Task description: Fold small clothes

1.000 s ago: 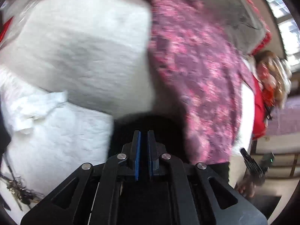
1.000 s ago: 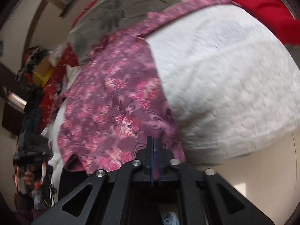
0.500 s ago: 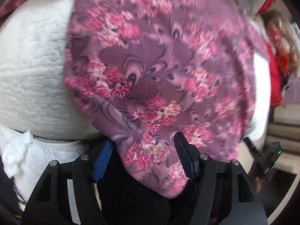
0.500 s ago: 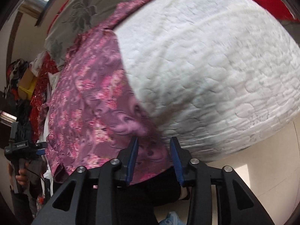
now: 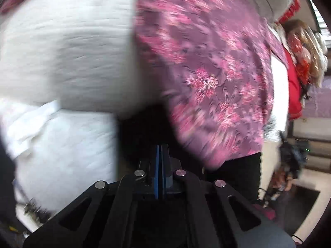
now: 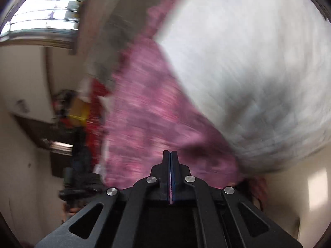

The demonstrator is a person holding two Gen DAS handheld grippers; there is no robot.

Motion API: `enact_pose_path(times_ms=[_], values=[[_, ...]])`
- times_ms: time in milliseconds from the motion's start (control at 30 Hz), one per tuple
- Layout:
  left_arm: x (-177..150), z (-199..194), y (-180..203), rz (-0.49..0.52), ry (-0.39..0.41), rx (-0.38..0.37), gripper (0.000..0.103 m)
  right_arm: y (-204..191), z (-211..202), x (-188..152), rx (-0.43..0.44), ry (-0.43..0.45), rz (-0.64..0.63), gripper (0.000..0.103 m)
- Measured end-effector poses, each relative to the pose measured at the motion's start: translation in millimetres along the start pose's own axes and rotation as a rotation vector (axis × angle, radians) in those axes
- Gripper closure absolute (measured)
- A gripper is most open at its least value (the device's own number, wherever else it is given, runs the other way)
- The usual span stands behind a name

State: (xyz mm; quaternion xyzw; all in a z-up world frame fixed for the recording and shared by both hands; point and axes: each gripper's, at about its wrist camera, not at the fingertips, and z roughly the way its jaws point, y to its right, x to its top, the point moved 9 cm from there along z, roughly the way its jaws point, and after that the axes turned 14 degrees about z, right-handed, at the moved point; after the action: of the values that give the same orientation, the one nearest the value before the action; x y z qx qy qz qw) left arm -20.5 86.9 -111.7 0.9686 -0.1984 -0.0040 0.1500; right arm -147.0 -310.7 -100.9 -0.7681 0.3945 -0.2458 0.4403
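A white quilted mattress (image 5: 68,47) fills most of both views. A purple-pink floral garment (image 5: 217,78) is draped across its top and hangs over its near edge. A second white padded layer (image 5: 62,144) is seen below the mattress in the left wrist view only, with dark clothing (image 5: 238,175) under the garment's hem.

The left claw (image 5: 160,150) is clenched with nothing seen between its blue pads; the garment hangs just to its right, apart from the tips. The right claw (image 6: 170,157) is clenched too, and a thin pink sliver shows in the seam of its jaws (apparently garment cloth, pinched).

A red cloth (image 5: 293,86) and a person with long hair (image 5: 304,47) at the far right are shown only by the left view. A window (image 6: 43,6) and cluttered dark shelving (image 6: 66,128) are shown only by the right view. Both frames are motion-blurred; the right view's pattern detail is lost.
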Motion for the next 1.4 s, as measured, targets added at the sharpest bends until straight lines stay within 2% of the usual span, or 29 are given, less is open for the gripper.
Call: enact_pose_path(times_ms=[67,100,200,267,300,333,367,400,433,467,500,600,733,767,833,900,967,1033,1100,1200,1267,1333,1400], values=[[-14.8,2.2,-27.2,-0.048,-0.018,0.049,0.103,-14.9,-20.8,4.9,0.002,0.043,-0.038,0.103],[-14.2,4.6,-25.6,-0.058,-0.013,0.046,0.103,-13.2,-25.4,8.5,-0.030,0.055,-0.041,0.103],[-3.8,4.3,2.3,-0.043,0.045,-0.053,0.101,11.5,-18.3,13.2,-0.179,0.049,-0.023,0.097],[11.7,-1.0,34.0,0.014,0.068,-0.105,0.089,28.9,-7.0,9.9,-0.247,0.026,0.033,0.097],[20.2,-2.1,44.6,0.038,0.076,-0.107,0.074,30.8,-0.2,6.3,-0.252,0.009,0.061,0.097],[30.6,-2.7,56.6,0.065,0.088,-0.107,0.052,24.4,7.6,1.6,-0.241,-0.009,0.057,0.096],[39.7,-1.5,65.9,0.082,0.090,-0.107,0.042,16.8,11.7,-3.0,-0.226,-0.025,0.029,0.096],[46.6,0.2,71.5,0.093,0.080,-0.113,0.036,-0.5,21.6,-11.6,-0.206,-0.054,-0.026,0.092],[53.4,5.9,82.2,0.119,0.054,-0.131,0.036,-15.5,31.3,-20.2,-0.197,-0.089,-0.079,0.088],[59.8,12.7,90.5,0.151,0.016,-0.134,0.036,-27.0,40.4,-25.7,-0.194,-0.114,-0.122,0.078],[64.1,16.1,92.2,0.169,-0.011,-0.112,0.036,-40.7,51.0,-31.9,-0.195,-0.132,-0.176,0.072],[84.1,38.2,98.9,0.268,-0.114,0.050,0.036,-57.8,72.2,-44.0,-0.209,-0.172,-0.239,0.071],[102.8,64.5,86.0,0.378,-0.267,0.308,0.036,-60.5,89.2,-56.5,-0.243,-0.209,-0.262,0.071],[103.5,70.2,82.2,0.398,-0.305,0.349,0.036,-60.0,88.4,-60.1,-0.242,-0.212,-0.267,0.071],[95.4,79.4,73.5,0.417,-0.392,0.372,0.036,-59.6,88.9,-66.2,-0.237,-0.217,-0.270,0.071],[83.5,80.3,67.0,0.456,-0.433,0.390,0.036,-59.3,89.4,-67.2,-0.240,-0.213,-0.269,0.071],[68.4,74.2,62.6,0.490,-0.423,0.370,0.036,-60.7,88.9,-69.1,-0.233,-0.214,-0.275,0.071],[58.7,64.3,58.2,0.468,-0.394,0.328,0.036,-72.0,98.5,-80.9,-0.210,-0.260,-0.316,0.066],[42.8,56.0,48.7,0.397,-0.379,0.244,0.036,-84.6,112.4,-97.3,-0.205,-0.327,-0.384,0.062],[14.8,51.3,25.0,0.303,-0.362,0.173,0.036,-105.4,141.4,-129.9,-0.195,-0.430,-0.492,0.059],[0.9,46.0,8.7,0.205,-0.317,0.096,0.036,-116.0,160.2,-150.7,-0.189,-0.486,-0.549,0.054],[-5.7,38.6,-5.9,0.130,-0.263,0.056,0.036,-124.4,182.0,-172.9,-0.191,-0.542,-0.611,0.053],[-5.1,29.3,-16.7,0.071,-0.206,0.016,0.036,-128.4,197.5,-188.9,-0.184,-0.593,-0.613,0.053]])
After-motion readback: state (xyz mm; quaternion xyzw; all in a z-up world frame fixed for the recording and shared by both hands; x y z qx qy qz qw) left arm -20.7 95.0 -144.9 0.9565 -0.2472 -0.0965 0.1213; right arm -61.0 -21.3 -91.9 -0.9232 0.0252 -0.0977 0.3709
